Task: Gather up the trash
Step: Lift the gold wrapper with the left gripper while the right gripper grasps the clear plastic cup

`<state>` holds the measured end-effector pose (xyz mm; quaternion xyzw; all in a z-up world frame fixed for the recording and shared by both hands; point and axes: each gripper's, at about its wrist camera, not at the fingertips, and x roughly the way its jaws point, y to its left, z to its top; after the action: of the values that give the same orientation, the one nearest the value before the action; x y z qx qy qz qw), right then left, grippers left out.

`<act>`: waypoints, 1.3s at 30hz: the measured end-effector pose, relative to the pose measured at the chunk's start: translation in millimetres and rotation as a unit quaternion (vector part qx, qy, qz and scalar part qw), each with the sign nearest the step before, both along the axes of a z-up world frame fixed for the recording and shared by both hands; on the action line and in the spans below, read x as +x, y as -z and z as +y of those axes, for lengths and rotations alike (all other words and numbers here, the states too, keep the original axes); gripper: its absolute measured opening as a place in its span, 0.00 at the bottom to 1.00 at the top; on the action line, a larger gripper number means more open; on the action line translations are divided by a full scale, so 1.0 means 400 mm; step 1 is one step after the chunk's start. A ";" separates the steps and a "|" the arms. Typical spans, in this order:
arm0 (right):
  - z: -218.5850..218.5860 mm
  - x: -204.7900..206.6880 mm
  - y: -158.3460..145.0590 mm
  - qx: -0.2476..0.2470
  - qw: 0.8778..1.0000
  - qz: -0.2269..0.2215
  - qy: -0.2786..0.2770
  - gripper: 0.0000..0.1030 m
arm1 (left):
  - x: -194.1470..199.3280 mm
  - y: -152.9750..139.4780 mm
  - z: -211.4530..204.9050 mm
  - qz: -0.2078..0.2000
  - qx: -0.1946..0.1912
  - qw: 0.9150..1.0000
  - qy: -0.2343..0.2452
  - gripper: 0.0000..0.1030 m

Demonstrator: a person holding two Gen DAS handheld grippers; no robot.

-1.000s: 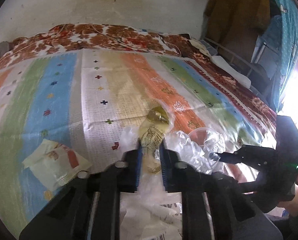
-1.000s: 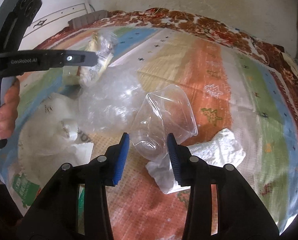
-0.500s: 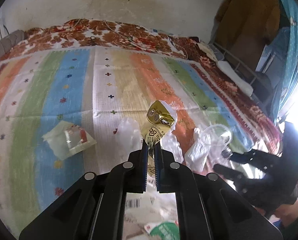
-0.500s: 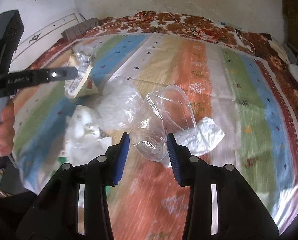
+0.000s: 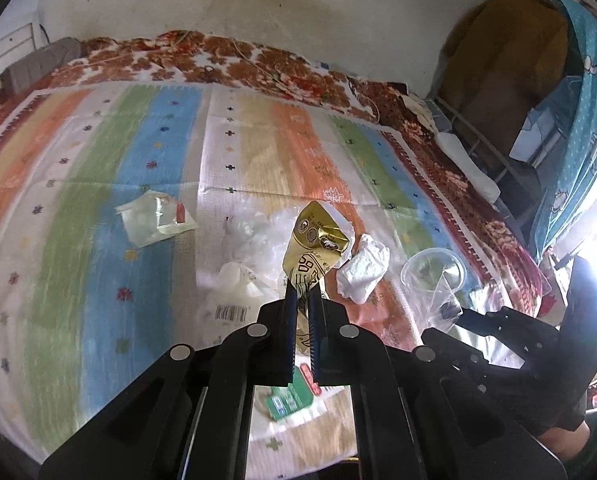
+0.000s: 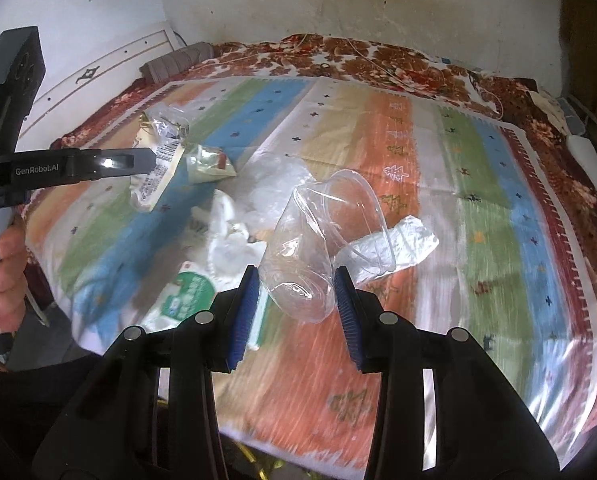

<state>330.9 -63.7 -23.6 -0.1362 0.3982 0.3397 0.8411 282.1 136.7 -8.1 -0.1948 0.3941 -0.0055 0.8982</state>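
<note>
My left gripper [image 5: 303, 300] is shut on a crumpled gold wrapper [image 5: 316, 246], held up above the striped mat [image 5: 146, 184]. My right gripper [image 6: 296, 282] is shut on a crushed clear plastic cup [image 6: 318, 240], its blue pads pressing the cup's base. The cup [image 5: 434, 276] and the right gripper [image 5: 498, 332] also show at the right of the left wrist view. The left gripper [image 6: 146, 160] shows from the side at the left of the right wrist view, the wrapper [image 6: 158, 172] hanging at its tip. On the mat below lie a crumpled white tissue [image 6: 398, 240], clear plastic film [image 6: 274, 184] and a white bag [image 6: 226, 240].
A small clear packet with a red mark [image 5: 156, 220] lies on the blue stripe. A green-and-white package [image 6: 190, 292] rests near the mat's front edge. The mat covers a floral bedspread [image 6: 378, 56] against a stained wall. A person's hand [image 6: 2, 276] grips the left handle. Clutter [image 5: 518, 120] stands at the right.
Both grippers have risen and pulled back from the mat, carrying the wrapper and the cup. More of the bed and the litter below has come into view.
</note>
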 end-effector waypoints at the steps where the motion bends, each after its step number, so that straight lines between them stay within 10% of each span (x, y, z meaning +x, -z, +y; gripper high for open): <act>1: -0.004 -0.009 -0.007 0.003 1.000 0.001 0.000 0.36 | -0.013 -0.009 -0.004 -0.003 -0.006 1.000 0.000 0.04; 39: -0.184 -0.370 -0.149 0.074 0.997 0.009 -0.009 0.36 | -0.357 -0.091 -0.139 -0.004 -0.082 0.996 0.030 0.04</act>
<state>182.8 -137.2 36.0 -0.0737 0.3785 0.3769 0.8421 139.1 81.2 28.3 -0.2555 0.3945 -0.0657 0.8802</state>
